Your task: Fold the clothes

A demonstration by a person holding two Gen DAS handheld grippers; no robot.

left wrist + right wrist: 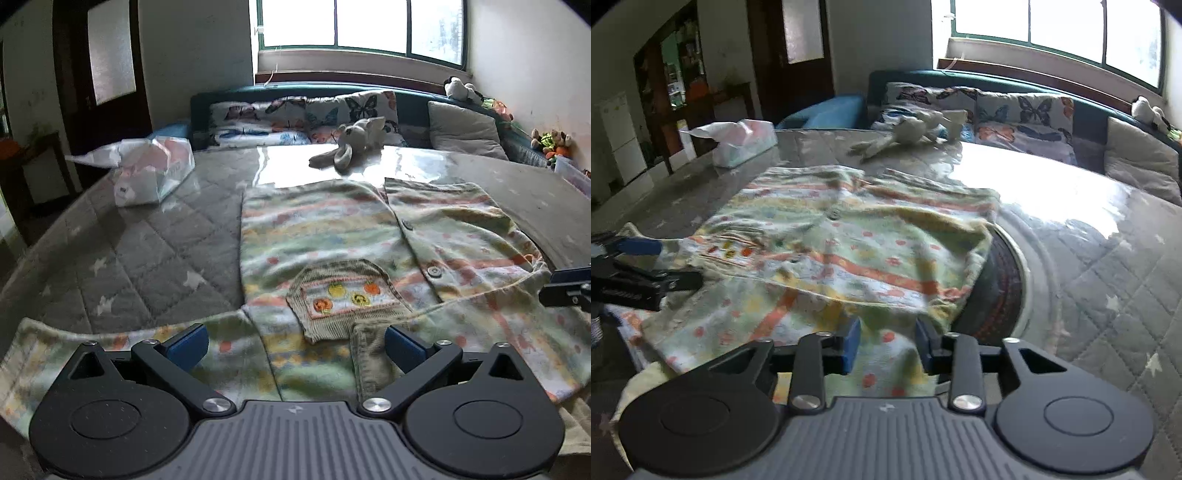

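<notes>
A small patterned cardigan (332,236) with green, orange and white stripes, buttons and a fruit-embroidered pocket (343,295) lies spread on a glass-topped table. It also shows in the right wrist view (849,254). My left gripper (295,347) is open, low over the cardigan's near edge, its fingers either side of the fabric by the pocket. My right gripper (886,343) is open over the cardigan's near right part. The left gripper (635,266) shows at the left of the right wrist view. The right gripper's tip (569,288) shows at the right edge of the left wrist view.
A tissue pack (147,173) lies at the far left of the table and a grey plush toy (351,147) at the far edge. A round dark disc (1001,280) sits under the glass beside the cardigan. A couch with butterfly cushions (295,118) stands behind.
</notes>
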